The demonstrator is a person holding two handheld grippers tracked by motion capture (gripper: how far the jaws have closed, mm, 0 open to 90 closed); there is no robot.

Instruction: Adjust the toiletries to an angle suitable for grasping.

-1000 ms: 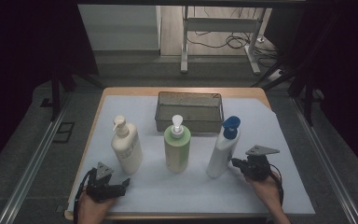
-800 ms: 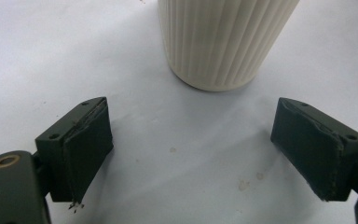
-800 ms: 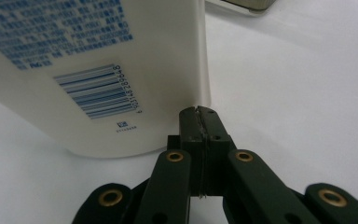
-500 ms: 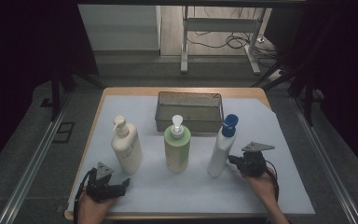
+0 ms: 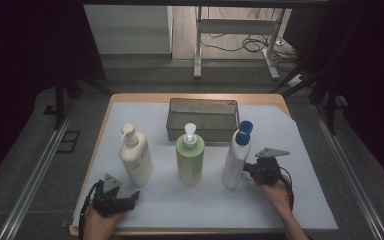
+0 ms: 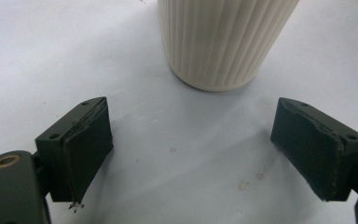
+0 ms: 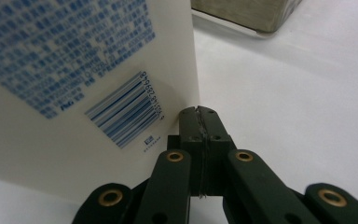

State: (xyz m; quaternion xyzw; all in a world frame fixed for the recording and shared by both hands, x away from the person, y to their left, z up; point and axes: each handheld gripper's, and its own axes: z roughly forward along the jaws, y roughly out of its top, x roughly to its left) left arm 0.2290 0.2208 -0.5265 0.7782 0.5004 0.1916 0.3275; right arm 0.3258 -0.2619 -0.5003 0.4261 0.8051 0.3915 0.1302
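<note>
Since a second ago, my right gripper (image 5: 250, 170) has slid left across the table until its tip meets the white bottle with the blue cap (image 5: 236, 159); my left gripper (image 5: 125, 199) has stayed where it was.

High view: three pump bottles stand upright in a row on the white sheet (image 5: 310, 200): a cream bottle (image 5: 135, 157) at left, a green bottle (image 5: 190, 156) in the middle, the blue-capped white one at right. One mesh basket (image 5: 203, 119) sits behind them. My right hand (image 5: 275, 192) holds its gripper level, pointing left at the bottle's lower body. My left hand (image 5: 96, 222) rests near the front edge, its gripper aimed right, toward the cream bottle.

Left gripper view: my jaws stand wide apart, holding nothing. The ribbed base of the cream bottle (image 6: 219, 42) stands just ahead.

Right gripper view: my jaws are pressed fully together, gripping nothing. Their tip (image 7: 199, 113) touches the white bottle's back label (image 7: 74, 70), beside its blue barcode.
</note>
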